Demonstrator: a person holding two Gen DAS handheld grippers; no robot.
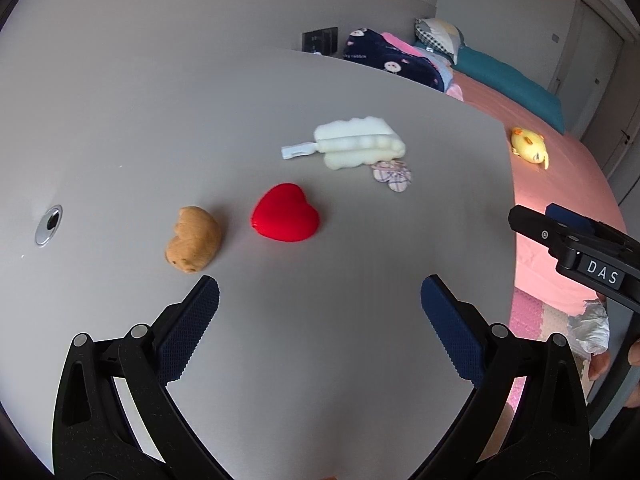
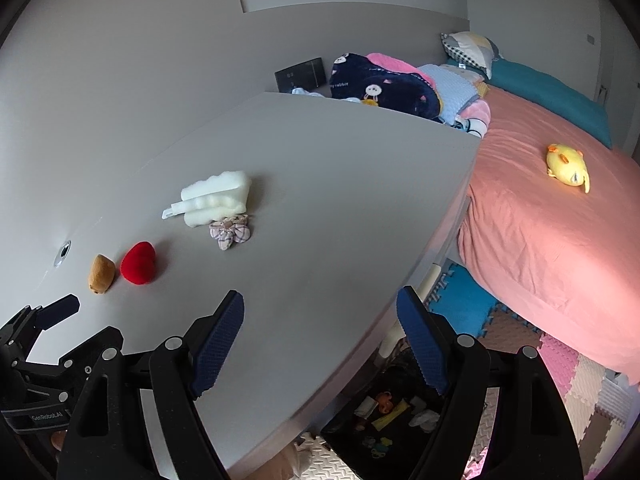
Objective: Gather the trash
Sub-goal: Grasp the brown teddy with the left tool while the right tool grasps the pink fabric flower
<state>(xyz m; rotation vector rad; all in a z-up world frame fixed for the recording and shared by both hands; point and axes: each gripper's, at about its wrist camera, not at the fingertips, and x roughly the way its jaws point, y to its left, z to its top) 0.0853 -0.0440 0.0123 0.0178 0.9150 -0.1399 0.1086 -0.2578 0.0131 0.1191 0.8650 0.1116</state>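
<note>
Both the left hand-held gripper and the right hand-held gripper are wide open, holding nothing. On the desk, a brown toy sits just beside the red heart.

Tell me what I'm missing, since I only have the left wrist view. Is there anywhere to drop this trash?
Observer: Yes. A dark container sits on the floor below the near edge of the table, with small items already in it.
Operator: Where is it relative to the right gripper?
Observer: It is just beneath the right gripper, and shows between and below its fingers.
Operator: Is that gripper holding anything?
Observer: No. Its jaws stand wide open with nothing between them.
</note>
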